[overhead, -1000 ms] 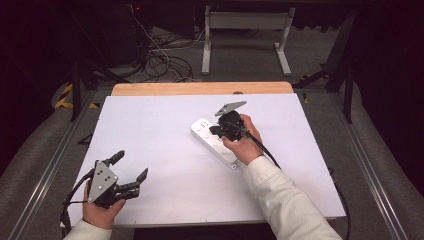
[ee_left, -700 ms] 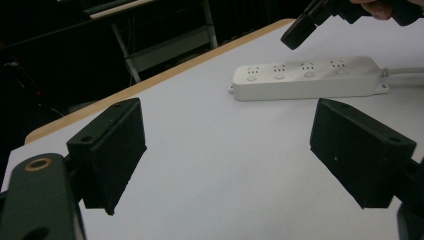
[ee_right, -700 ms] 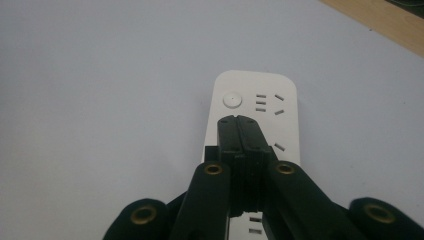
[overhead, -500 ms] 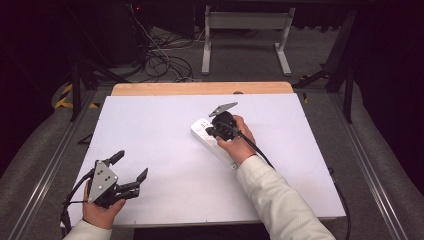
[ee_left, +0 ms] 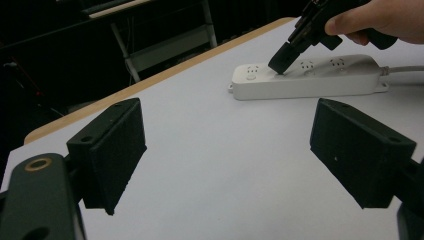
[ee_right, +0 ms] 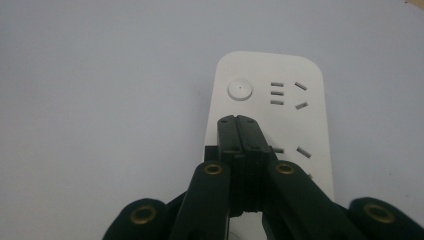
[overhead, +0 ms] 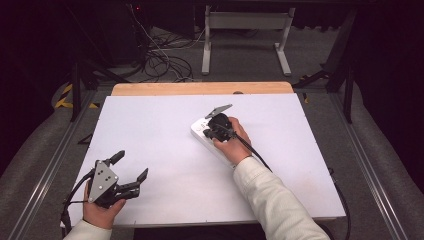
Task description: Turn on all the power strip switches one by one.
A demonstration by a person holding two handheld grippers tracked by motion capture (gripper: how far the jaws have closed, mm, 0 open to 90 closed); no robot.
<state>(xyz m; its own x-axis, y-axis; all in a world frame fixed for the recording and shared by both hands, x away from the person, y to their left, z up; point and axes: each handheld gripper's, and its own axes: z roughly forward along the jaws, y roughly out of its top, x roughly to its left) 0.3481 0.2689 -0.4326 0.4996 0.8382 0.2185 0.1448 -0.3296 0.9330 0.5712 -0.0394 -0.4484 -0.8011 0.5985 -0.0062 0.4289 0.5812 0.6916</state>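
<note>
With clenched, empty fingers the right gripper [ee_right: 239, 122] is aimed at the round button [ee_right: 240, 91] of the power strip [overhead: 201, 134] mid-desk [overhead: 150, 130], left gripper [overhead: 131, 167] released; the button could be missed, or the strip shoved.

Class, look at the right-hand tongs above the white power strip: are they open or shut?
Shut. The right tongs have both black tips pressed flat together with no gap and nothing between them, just short of the power strip's round button.
</note>
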